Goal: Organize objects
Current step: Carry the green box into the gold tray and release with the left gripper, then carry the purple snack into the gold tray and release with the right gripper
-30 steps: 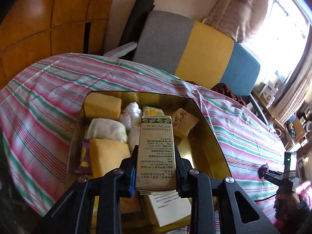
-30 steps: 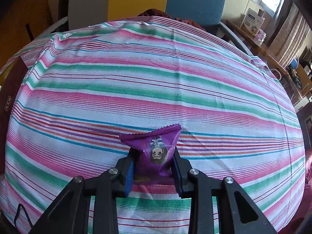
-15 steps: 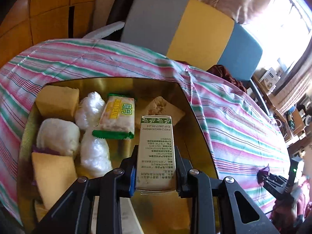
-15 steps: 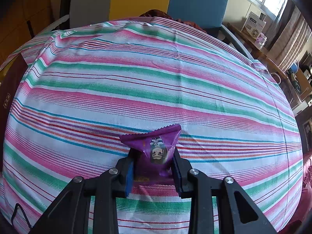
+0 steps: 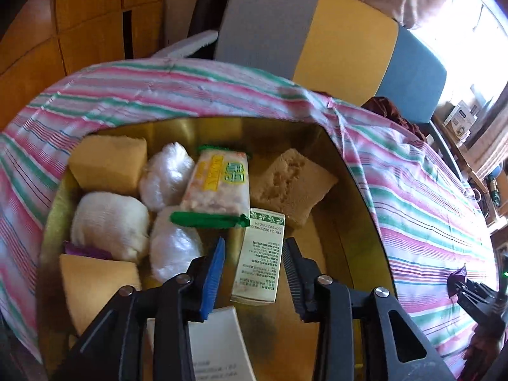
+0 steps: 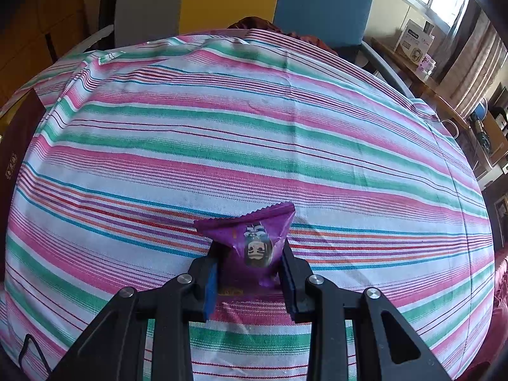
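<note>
In the left wrist view my left gripper (image 5: 254, 254) is open above a gold tin (image 5: 346, 197). A small green-and-white carton (image 5: 258, 257) lies on the tin floor between the fingers, free of both pads. The tin also holds yellow sponge blocks (image 5: 108, 165), white wrapped balls (image 5: 165, 174), a green-edged snack pack (image 5: 219, 187) and a brown cake piece (image 5: 292, 187). In the right wrist view my right gripper (image 6: 249, 270) is shut on a purple snack packet (image 6: 254, 241) above the striped cloth (image 6: 241, 133). That gripper (image 5: 460, 289) also shows at the far right of the left wrist view.
A white box (image 5: 216, 349) lies in the tin's near end. A grey, yellow and blue sofa (image 5: 343, 50) stands behind the table. A dark brown tin lid (image 6: 16, 158) lies at the left edge of the cloth. Shelves with boxes (image 6: 416, 44) stand at the right.
My left gripper moved down into the tin, opened and let go of the carton, which now lies on the tin floor. My right gripper keeps hold of the purple packet, almost unmoved.
</note>
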Demonstrator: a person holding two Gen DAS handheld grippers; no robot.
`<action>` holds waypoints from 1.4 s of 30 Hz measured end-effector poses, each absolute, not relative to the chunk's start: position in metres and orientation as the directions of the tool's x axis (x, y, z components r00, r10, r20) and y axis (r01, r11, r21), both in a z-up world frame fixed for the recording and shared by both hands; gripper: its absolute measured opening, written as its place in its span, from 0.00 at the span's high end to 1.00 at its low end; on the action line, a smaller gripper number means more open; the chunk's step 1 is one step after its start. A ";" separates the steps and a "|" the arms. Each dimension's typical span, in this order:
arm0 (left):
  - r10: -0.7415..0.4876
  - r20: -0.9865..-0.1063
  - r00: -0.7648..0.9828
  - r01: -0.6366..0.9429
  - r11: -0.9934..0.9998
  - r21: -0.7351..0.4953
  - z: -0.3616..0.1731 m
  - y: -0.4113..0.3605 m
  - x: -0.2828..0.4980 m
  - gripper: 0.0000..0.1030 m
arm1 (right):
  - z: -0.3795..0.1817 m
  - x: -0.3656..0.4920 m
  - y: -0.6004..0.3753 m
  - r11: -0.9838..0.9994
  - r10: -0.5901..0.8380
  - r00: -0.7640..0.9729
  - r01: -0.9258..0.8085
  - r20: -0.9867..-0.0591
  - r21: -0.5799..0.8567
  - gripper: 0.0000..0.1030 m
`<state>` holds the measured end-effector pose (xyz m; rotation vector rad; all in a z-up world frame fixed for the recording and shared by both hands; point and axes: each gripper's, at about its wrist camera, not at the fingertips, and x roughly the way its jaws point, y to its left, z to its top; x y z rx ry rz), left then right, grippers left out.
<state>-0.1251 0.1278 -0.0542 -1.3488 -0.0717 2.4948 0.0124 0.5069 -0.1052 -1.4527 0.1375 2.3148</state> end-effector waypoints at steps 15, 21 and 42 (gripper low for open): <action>0.269 -0.690 -0.672 -0.261 -0.958 -0.119 0.000 0.083 -0.069 0.51 | -0.099 0.011 0.489 -0.907 0.245 -0.360 -0.413 -0.900 -0.082 0.69; 0.254 -0.686 -0.681 -0.232 -0.964 -0.126 0.003 0.065 -0.060 0.47 | -0.090 -0.010 0.426 -0.951 0.101 -0.413 -0.307 -0.905 0.034 0.69; 0.207 -0.682 -0.702 -0.168 -0.978 -0.124 -0.003 0.027 -0.052 0.39 | -0.043 -0.113 0.228 -0.984 -0.075 -0.528 0.178 -0.846 -0.024 0.68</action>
